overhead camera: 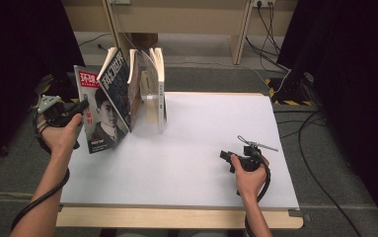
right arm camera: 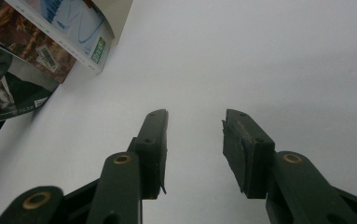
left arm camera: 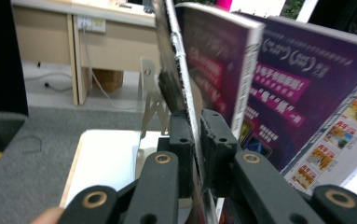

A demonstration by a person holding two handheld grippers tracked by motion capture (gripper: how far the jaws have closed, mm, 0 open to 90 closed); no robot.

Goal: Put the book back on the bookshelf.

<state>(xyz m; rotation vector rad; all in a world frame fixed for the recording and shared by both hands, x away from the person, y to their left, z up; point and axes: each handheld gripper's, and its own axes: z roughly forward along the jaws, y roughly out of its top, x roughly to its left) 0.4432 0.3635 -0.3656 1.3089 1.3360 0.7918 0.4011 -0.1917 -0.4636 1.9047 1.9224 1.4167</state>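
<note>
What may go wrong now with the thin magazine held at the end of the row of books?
The left tool pinches only the edge of the thin red-topped portrait magazine, so it may bend or slip out. The magazine leans on the slanted dark-covered book; pushing it may topple the row on the white table mat.

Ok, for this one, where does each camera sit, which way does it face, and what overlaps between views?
High view: above the person's edge of the table, looking forward and down; both forearms show, with the left gripper on the portrait magazine and the right gripper over bare table.
Left gripper view: rides the left gripper, looking along jaws clamped on the magazine's edge, toward the leaning books.
Right gripper view: rides the right gripper, jaws apart over the table, aimed toward the books.
Shared: the portrait magazine shows in all three views.
</note>
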